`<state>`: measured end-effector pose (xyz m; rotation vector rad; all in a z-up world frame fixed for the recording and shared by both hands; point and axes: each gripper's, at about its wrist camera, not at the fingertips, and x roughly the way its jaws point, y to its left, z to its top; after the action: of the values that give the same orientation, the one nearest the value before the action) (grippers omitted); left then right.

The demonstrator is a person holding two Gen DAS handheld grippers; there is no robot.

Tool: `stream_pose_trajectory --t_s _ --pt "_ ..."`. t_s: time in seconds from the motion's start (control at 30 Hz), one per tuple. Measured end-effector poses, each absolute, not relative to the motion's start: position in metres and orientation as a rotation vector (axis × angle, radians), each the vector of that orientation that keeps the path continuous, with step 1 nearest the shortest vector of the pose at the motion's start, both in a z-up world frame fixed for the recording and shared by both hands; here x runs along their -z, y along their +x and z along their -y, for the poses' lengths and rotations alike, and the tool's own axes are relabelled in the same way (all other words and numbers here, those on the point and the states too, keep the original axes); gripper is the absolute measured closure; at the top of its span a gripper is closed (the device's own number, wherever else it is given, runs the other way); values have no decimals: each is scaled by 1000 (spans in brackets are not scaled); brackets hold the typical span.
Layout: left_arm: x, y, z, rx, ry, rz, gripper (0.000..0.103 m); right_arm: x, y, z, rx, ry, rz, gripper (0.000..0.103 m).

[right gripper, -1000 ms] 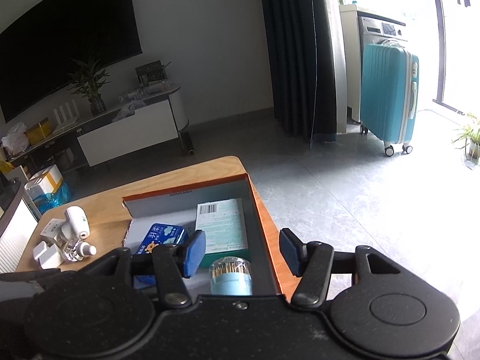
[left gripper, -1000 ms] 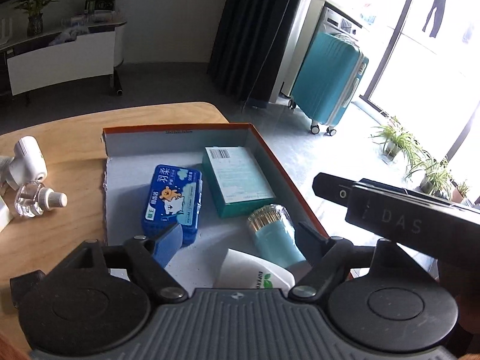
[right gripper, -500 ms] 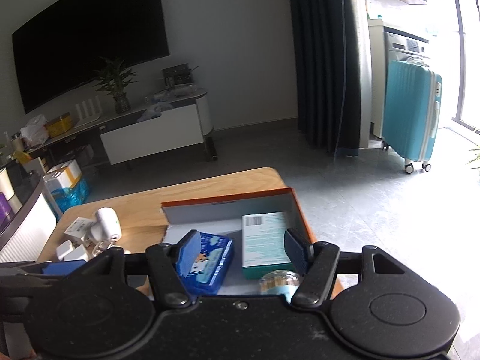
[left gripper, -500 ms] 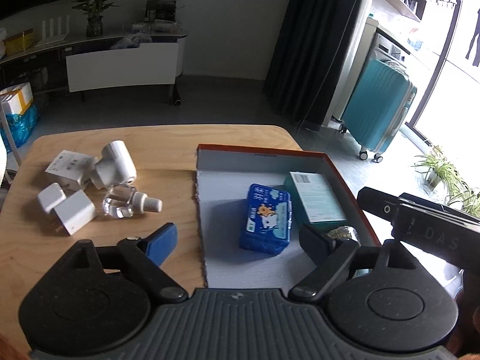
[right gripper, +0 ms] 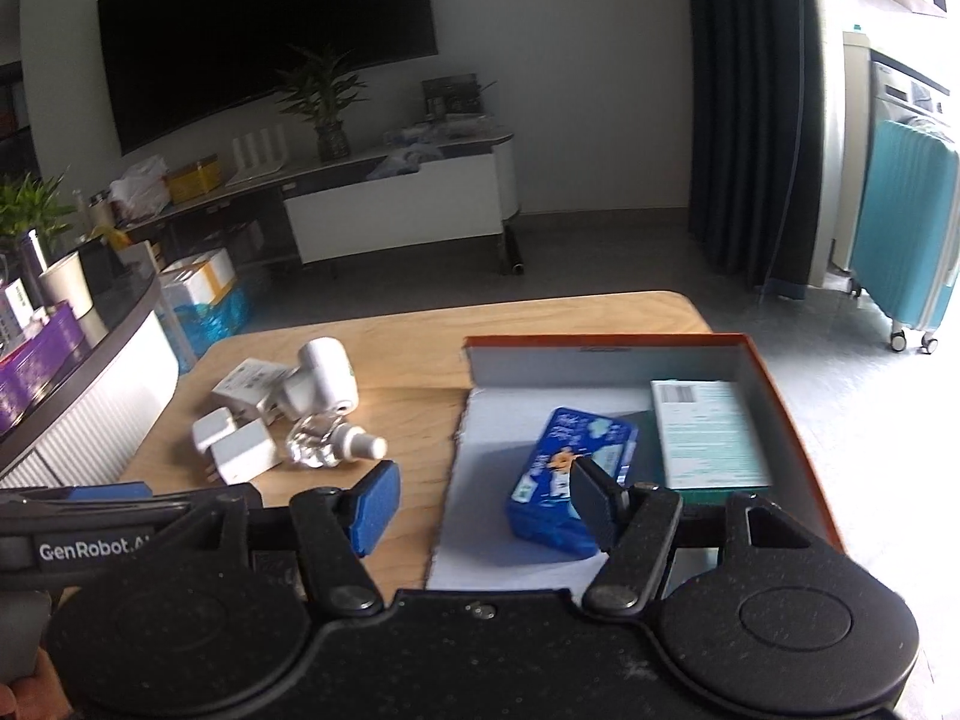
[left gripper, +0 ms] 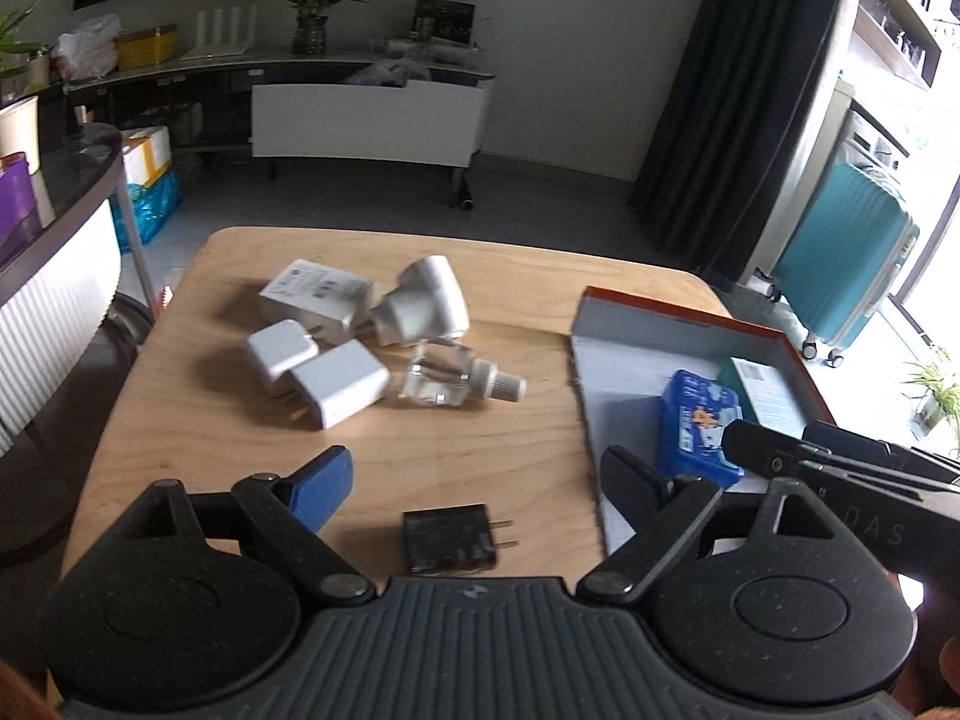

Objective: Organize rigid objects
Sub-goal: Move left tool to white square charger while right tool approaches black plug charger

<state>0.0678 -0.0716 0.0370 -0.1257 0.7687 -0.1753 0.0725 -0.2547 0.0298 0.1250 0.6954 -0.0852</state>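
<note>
Picking the black plug adapter (left gripper: 451, 540) looks like the step in hand, a judgement from how it lies on the wooden table (left gripper: 528, 420) between the fingers of the left gripper (left gripper: 474, 489), close to the gripper's body; those jaws stand wide and empty, touching nothing; to do it well, lower so the pads straddle the adapter's flat sides rather than its prongs, which point toward the right finger, then close squarely; the orange-rimmed box (left gripper: 690, 315), already holding a blue tin (left gripper: 699, 420) and a teal carton (left gripper: 768, 390), sits beyond the right finger; the white chargers (left gripper: 318, 372), white socket piece (left gripper: 420, 303) and clear bottle (left gripper: 450, 381) lie ahead and slightly left; the right gripper (right gripper: 486, 507) is parted and empty too, its fingers over the box's near edge with the tin just beyond the right one; only the left wrist view shows the black adapter, while the right wrist view shows more of the box floor
</note>
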Motion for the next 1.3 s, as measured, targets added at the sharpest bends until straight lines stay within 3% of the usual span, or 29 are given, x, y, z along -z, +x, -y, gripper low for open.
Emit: stream_pose_trajectory --t_s 0.7,1.3 --pt "-15 71 20 92 -187 -794 11 -7 88 206 -28 88 -771 27" --pt "17 124 -15 37 -192 -834 6 22 104 186 -107 91 -845 27"
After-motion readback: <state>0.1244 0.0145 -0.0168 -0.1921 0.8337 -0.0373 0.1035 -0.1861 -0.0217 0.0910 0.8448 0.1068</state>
